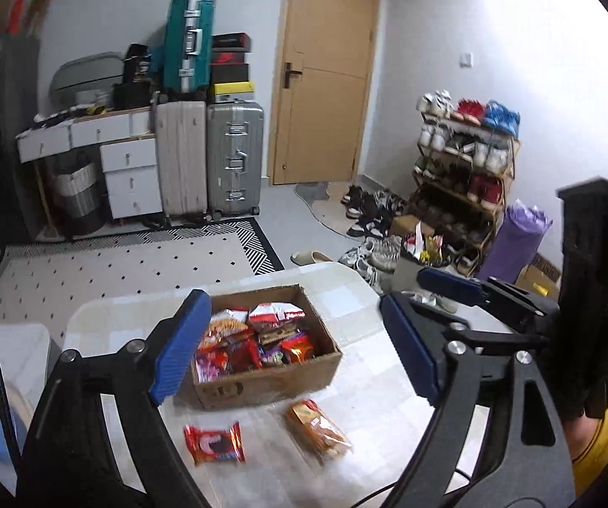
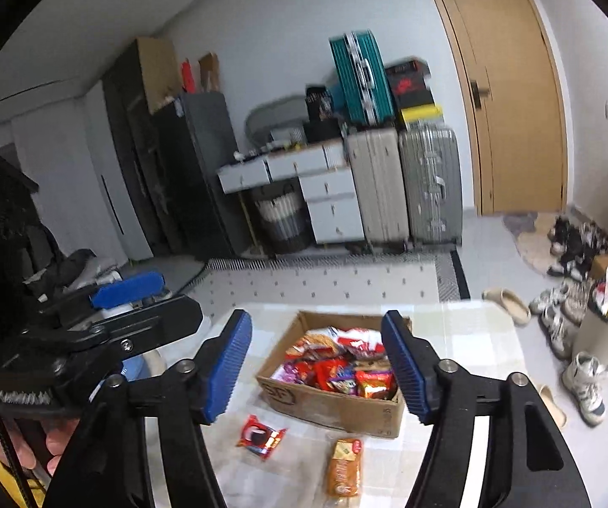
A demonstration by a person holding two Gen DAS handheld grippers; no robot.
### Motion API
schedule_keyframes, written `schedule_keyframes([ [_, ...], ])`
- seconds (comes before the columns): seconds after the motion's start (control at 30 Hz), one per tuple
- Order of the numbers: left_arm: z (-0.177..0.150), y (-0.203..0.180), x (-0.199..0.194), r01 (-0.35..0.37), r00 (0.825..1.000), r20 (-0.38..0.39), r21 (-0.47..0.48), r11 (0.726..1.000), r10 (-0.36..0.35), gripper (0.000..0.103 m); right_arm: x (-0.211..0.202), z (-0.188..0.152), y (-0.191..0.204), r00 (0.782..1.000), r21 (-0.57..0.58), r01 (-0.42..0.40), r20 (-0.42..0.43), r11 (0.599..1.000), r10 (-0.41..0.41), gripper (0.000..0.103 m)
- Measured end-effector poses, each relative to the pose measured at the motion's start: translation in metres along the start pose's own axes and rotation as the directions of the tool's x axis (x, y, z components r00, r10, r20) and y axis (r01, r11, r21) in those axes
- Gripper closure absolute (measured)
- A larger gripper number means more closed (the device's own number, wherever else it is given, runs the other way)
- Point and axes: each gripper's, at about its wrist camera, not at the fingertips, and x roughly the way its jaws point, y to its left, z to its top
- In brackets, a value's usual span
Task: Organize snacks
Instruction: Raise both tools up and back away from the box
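A brown cardboard box [image 1: 261, 376] sits open on the table. It is full of snack packets [image 1: 257, 338] in red, orange and purple, piled in a heap. Just in front of the box, a red snack packet [image 1: 215, 443] lies flat. Beside it, also near the box, lies a clear pack of orange crackers [image 1: 317, 426], flat and turned slantwise.

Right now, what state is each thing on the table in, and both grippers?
Box: open-topped, upright, nearly full of snack packets.
Red packet: sealed, flat on the table, outside the box.
Orange packet: sealed, flat on the table, outside the box.
Left gripper: open, nothing between the fingers.
Right gripper: open, nothing between the fingers.
Door: closed.
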Motion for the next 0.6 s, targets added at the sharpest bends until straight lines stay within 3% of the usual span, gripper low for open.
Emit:
schedule_keyframes([
  [0.07,-0.006,-0.001,-0.032,0.020,0.999,0.026,-0.053,0.998,-0.019,0.017,-0.026,-0.002,0.012,0.998,-0.040,0.013,0.054,0.999,-0.011,0.020],
  [0.13,-0.017,-0.003,-0.064,0.015,0.997,0.071,-0.090,0.996,-0.009,0.001,-0.046,-0.005,0.023,0.997,-0.055,0.009,0.082,0.998,-0.004,0.014],
  [0.27,-0.043,-0.005,-0.119,-0.008,0.991,0.135,-0.104,0.995,0.022,0.000,-0.082,-0.021,0.044,0.992,-0.096,-0.002,0.124,0.995,0.014,0.007],
  [0.37,-0.066,-0.007,-0.151,-0.065,0.983,0.164,-0.104,0.992,0.081,0.000,-0.103,-0.039,0.058,0.986,-0.134,0.004,0.167,0.991,0.019,0.003],
  [0.6,-0.123,-0.007,-0.193,-0.143,0.974,0.159,-0.120,0.982,0.161,0.000,-0.134,-0.087,0.067,0.979,-0.153,0.024,0.205,0.988,0.008,0.001],
])
